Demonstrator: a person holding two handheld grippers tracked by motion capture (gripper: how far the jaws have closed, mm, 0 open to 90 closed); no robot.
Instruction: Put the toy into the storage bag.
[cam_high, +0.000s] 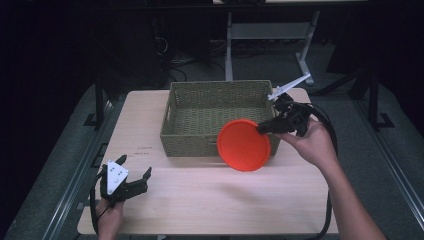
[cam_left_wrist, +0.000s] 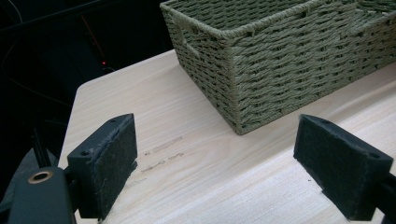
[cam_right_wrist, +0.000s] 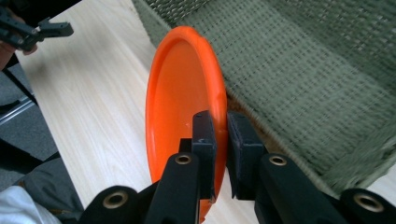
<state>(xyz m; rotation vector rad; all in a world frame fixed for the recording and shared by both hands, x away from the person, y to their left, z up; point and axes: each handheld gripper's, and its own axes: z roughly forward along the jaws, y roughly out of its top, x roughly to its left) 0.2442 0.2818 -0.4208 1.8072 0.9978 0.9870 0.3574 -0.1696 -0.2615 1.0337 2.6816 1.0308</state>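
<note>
The pale wooden table (cam_high: 200, 200) carried the woven basket (cam_high: 215, 100) at its far side, empty as far as one could see; the orange plate (cam_high: 244, 145) hung tilted in front of the basket's near right corner, pinched by its rim in the right gripper (cam_right_wrist: 220, 140); lifted, I'd say, but not yet in; the left gripper (cam_high: 134, 175) rested near left, jaws wide, holding nothing.

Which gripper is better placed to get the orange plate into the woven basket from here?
Right. The right gripper is shut on the orange plate's rim, holding it tilted at the woven basket's front right corner. The left gripper sits open near the table's front left, holding nothing.
</note>
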